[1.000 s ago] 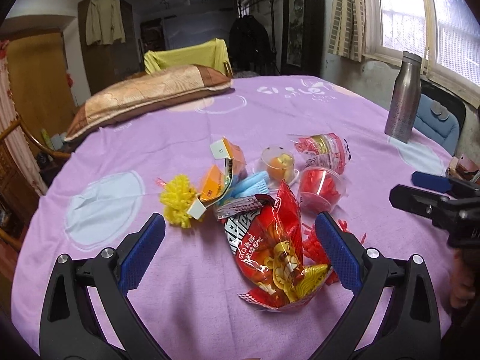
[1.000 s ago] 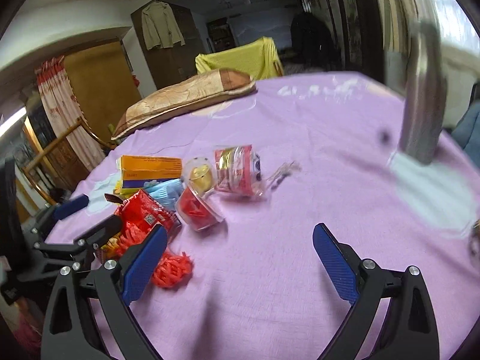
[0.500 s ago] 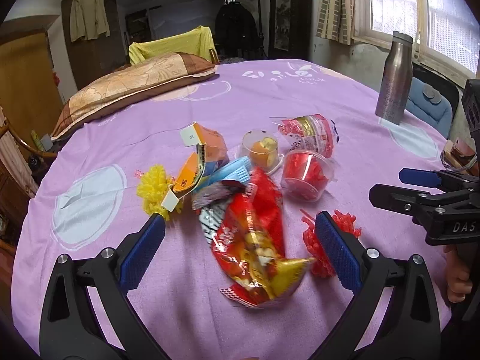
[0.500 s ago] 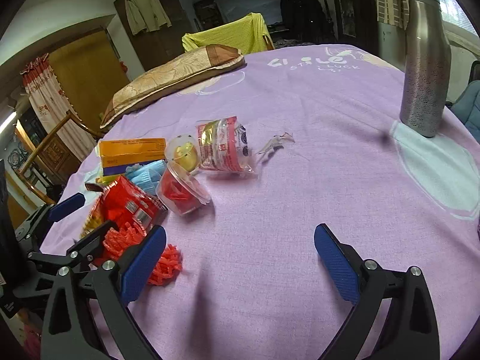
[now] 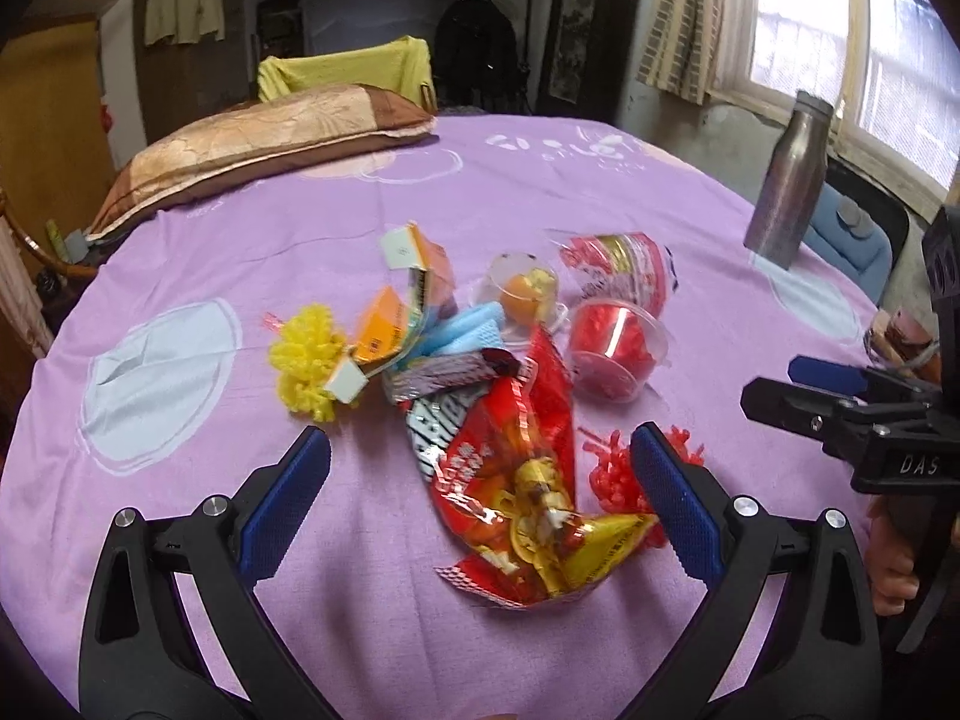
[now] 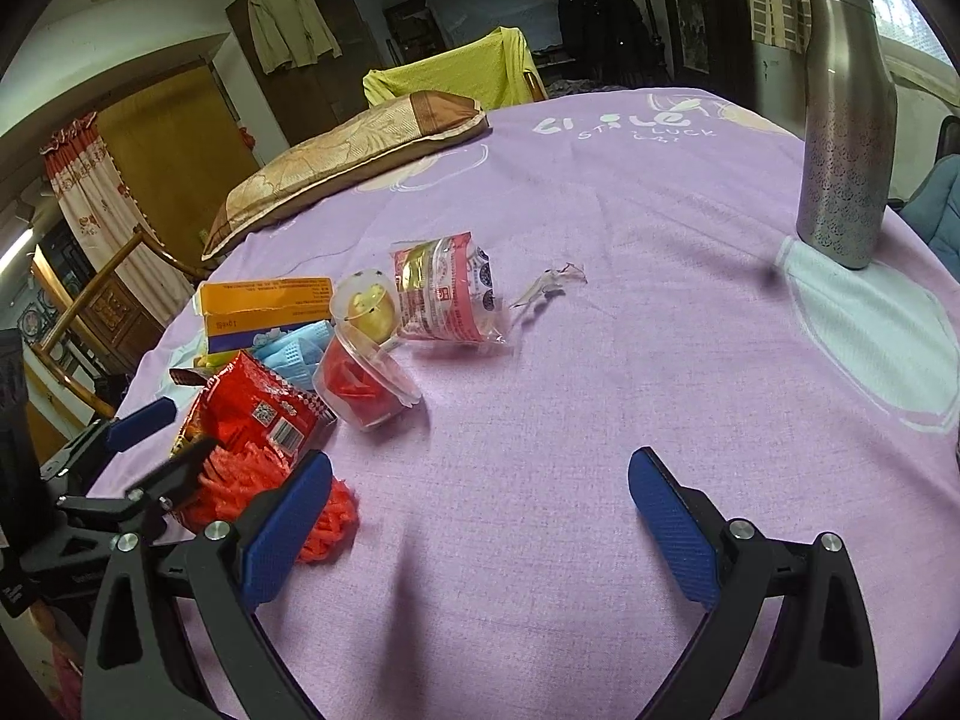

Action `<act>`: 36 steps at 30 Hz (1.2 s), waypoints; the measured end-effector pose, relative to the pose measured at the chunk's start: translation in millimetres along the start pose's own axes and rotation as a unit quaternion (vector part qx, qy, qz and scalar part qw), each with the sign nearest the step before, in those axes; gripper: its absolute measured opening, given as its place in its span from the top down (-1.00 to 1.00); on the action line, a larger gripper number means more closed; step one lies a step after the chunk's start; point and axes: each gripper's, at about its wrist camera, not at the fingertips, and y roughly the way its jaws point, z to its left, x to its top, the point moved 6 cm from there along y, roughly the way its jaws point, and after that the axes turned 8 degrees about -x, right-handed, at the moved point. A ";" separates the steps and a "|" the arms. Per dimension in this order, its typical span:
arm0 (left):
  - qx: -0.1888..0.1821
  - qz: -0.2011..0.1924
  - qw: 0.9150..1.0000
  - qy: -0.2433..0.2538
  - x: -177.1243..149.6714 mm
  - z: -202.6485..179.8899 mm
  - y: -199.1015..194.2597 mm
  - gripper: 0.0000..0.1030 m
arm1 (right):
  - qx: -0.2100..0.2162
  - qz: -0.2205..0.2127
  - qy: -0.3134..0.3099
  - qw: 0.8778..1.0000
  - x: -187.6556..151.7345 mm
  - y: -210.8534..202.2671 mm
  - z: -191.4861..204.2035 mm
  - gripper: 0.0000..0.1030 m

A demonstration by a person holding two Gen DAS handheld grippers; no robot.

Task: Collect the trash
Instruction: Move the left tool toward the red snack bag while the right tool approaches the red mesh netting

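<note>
Left wrist view: left tool [image 5: 477,474] spread wide, nothing in it, hanging just above the worktop [image 5: 600,192]. The red snack bag [image 5: 516,474] lies right between its fingers, crumpled end nearest the tool. A red shredded tuft [image 5: 612,471] sits against the inside of the tool's right finger. Ahead of the bag: a dark foil wrapper [image 5: 447,375], blue face mask [image 5: 465,336], orange carton [image 5: 399,315], yellow pompom [image 5: 306,363] ahead-left, a clear cup of red shreds [image 5: 615,345] ahead-right, a clear cup with a yellow ball [image 5: 525,297] and a clear red-printed packet [image 5: 627,276] further out.

Risks here: the bag is slick and puffy, so a shallow pinch may slide off or crush it flat and miss. The right finger could snag the tuft and drag it along. The foil wrapper overlaps the bag's far end; lifting may scatter it.

Right wrist view: right tool [image 6: 480,507] also wide apart and holding nothing, over bare cloth. The pile is ahead-left of it; its left finger overlaps the red tuft [image 6: 327,525] in this view, contact unclear. A small clear scrap [image 6: 549,288] lies ahead by itself. The steel bottle [image 6: 846,114] stands far ahead-right, well apart from the trash.

Risks: both tools crowd the same corner of the pile, so a collision looks likely if both go in. The cups are light and on their sides; a nudge rolls them. The scrap is easy to overlook. No bin is visible in either view.
</note>
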 end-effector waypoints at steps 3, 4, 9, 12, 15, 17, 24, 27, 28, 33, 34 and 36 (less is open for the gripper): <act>0.002 0.011 1.000 -0.005 -1.3 2.3 4.2 -0.87 | 0.005 -0.003 0.002 1.000 0.6 -1.1 0.1 -0.89; 0.008 0.010 1.000 -0.012 -1.6 6.7 3.2 -0.87 | 0.007 -0.003 0.004 1.000 0.7 -1.2 -0.5 -0.89; 0.050 0.019 0.997 -0.048 -13.0 50.2 -13.1 -0.87 | 0.013 0.001 0.009 1.000 0.5 0.1 -2.2 -0.89; 0.090 0.012 0.994 -0.054 -19.6 73.0 -35.3 -0.87 | 0.016 0.000 0.007 1.000 0.5 -0.8 -0.6 -0.89; 0.084 0.002 0.994 -0.070 -25.0 83.1 -53.3 -0.87 | 0.017 -0.001 0.007 1.000 0.3 -1.7 -0.5 -0.89; 0.044 0.004 0.996 -0.072 -26.7 73.8 -53.2 -0.87 | 0.016 -0.001 0.007 1.000 0.2 -1.7 -0.6 -0.89; 0.025 0.013 0.999 -0.026 -15.5 38.8 -30.3 -0.87 | 0.012 0.001 0.010 1.000 0.1 -1.0 -1.3 -0.89; 0.016 0.026 0.999 -0.023 -10.1 38.0 -16.8 -0.87 | 0.014 0.002 0.009 1.000 0.5 0.5 -0.5 -0.89; 0.022 0.029 0.999 -0.025 -7.9 41.7 -12.7 -0.87 | 0.014 0.003 0.008 1.000 0.3 0.8 -0.4 -0.89; 0.020 0.073 0.996 -0.043 -8.4 60.4 10.8 -0.87 | 0.018 0.005 0.008 1.000 0.0 2.4 -0.1 -0.89; 0.019 0.083 0.995 -0.046 -9.9 63.2 14.4 -0.87 | 0.018 0.006 0.007 1.000 0.0 2.5 0.1 -0.89; 0.020 0.087 0.994 -0.056 -10.6 69.7 14.5 -0.84 | 0.019 0.007 0.006 1.000 -0.2 2.7 0.6 -0.89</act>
